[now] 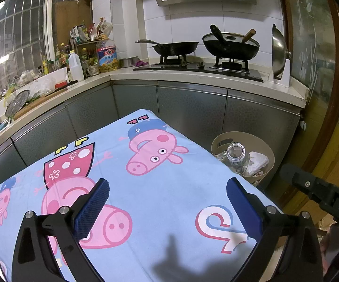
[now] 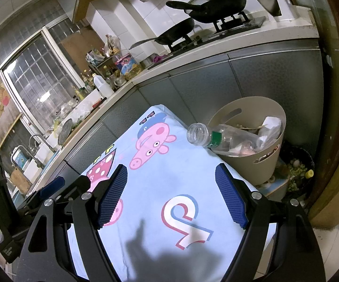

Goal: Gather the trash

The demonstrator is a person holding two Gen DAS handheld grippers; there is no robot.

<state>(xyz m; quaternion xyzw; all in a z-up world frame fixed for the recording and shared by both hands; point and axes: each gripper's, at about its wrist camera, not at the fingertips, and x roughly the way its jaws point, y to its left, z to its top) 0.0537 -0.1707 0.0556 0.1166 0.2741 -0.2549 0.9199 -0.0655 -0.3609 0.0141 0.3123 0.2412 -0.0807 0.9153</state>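
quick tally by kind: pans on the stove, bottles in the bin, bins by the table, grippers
pans on the stove: 2 (frying pan, wok)
plastic bottle in the bin: 1
bin: 1
grippers, both open: 2 (left gripper, right gripper)
total: 6

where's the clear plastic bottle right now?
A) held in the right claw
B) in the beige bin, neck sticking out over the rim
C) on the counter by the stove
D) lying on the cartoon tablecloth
B: the clear bottle lies in the beige bin, its open neck poking over the rim toward the table; both claws are open and empty.
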